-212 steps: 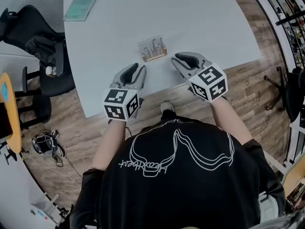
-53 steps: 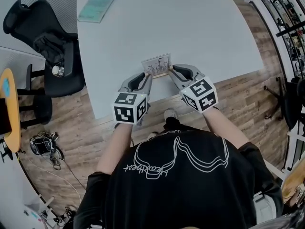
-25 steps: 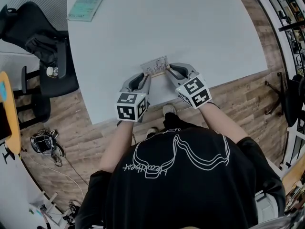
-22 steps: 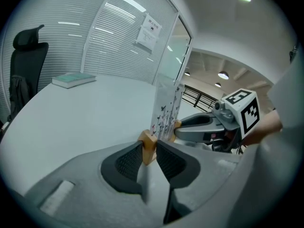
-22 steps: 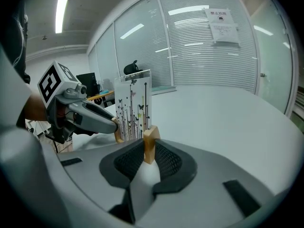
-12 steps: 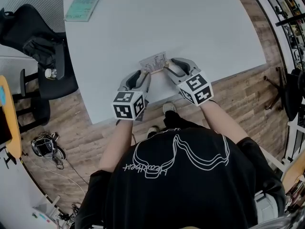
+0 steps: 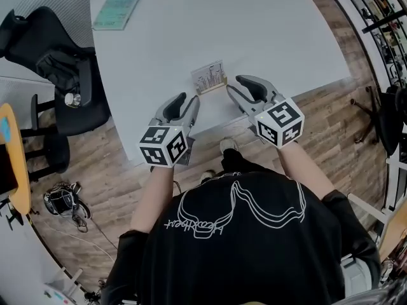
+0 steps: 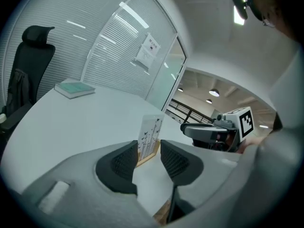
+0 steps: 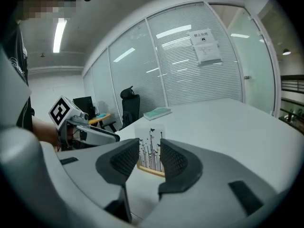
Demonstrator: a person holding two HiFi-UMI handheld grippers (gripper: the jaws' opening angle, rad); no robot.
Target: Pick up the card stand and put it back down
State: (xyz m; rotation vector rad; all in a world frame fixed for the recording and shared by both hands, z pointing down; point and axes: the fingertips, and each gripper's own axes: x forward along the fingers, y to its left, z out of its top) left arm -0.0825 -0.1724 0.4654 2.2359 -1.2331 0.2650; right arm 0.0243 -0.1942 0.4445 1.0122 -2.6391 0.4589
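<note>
**Once set down: card stand at rest, both hand-held grippers released**

Since it stands on its own base again, item one is entered as the small card stand [image 7: 209, 78]. It is a pale wooden base slotted with an upright white card printed in thin dark strokes. It is found upright on the large white tabletop [image 7: 267, 24], near the person's edge, and is touched by nothing.

Item two, the left hand-held gripper [image 7: 188, 98], grey with a black-and-white marker cube, is held apart from the stand on its left. Its jaws have just been opening and are spread wide. Nothing is held between them, and the card is seen only beyond the gap.

Item three, the right hand-held gripper [image 7: 233, 83], is held just beside the stand's right end without contact. Its jaws have just been closing a little, yet they are released and nothing is gripped.

The flanking positions are judged to suit a two-sided grasp on the base ends, by which the card is kept upright. The task is judged complete or nearly so.

Also recorded are a teal book [image 7: 119, 5] at the far tabletop corner and a black office chair [image 7: 44, 43] at the left.
</note>
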